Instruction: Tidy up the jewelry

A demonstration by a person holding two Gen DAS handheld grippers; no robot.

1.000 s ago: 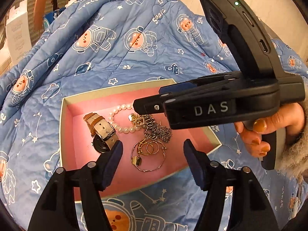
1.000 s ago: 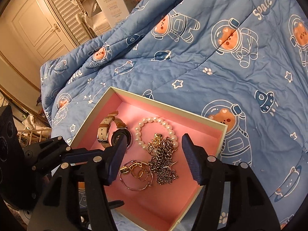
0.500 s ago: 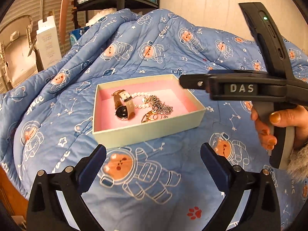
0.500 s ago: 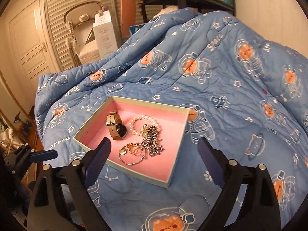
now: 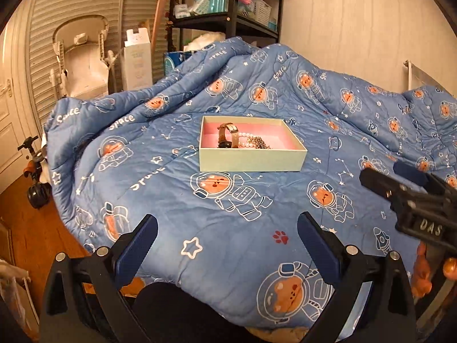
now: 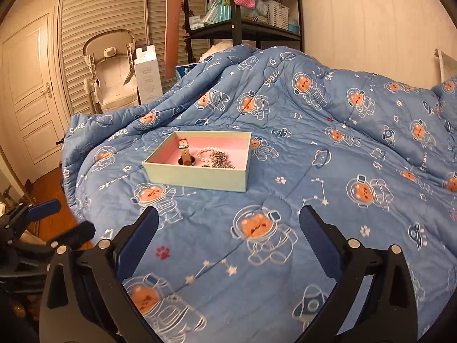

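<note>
A pale green box with a pink inside (image 5: pixel 251 160) (image 6: pixel 197 175) sits on a blue astronaut-print quilt. In it lie a tan-strap watch (image 5: pixel 227 135) (image 6: pixel 186 152), a pearl bracelet (image 5: pixel 247 140) (image 6: pixel 204 154) and tangled metal chains (image 5: pixel 261 143) (image 6: pixel 221 160). My left gripper (image 5: pixel 227 241) is open and empty, well back from the box, near the bed's front edge. My right gripper (image 6: pixel 228 237) is open and empty, also back from the box. The right gripper shows at the right edge of the left wrist view (image 5: pixel 405 191). The left one shows at the left edge of the right wrist view (image 6: pixel 42 223).
The quilt (image 5: pixel 257 214) covers the bed. Behind it stand a dark shelf unit with baskets (image 6: pixel 257 14), a white carton (image 6: pixel 147 71) and a baby chair (image 6: pixel 110 68). A wooden floor (image 5: pixel 34 228) and a small ride-on toy (image 5: pixel 37 171) are at left.
Both grippers have pulled back and away from the box, from right over the jewelry to far in front of it. Their jaws have spread wider. The jewelry stays in the box.
</note>
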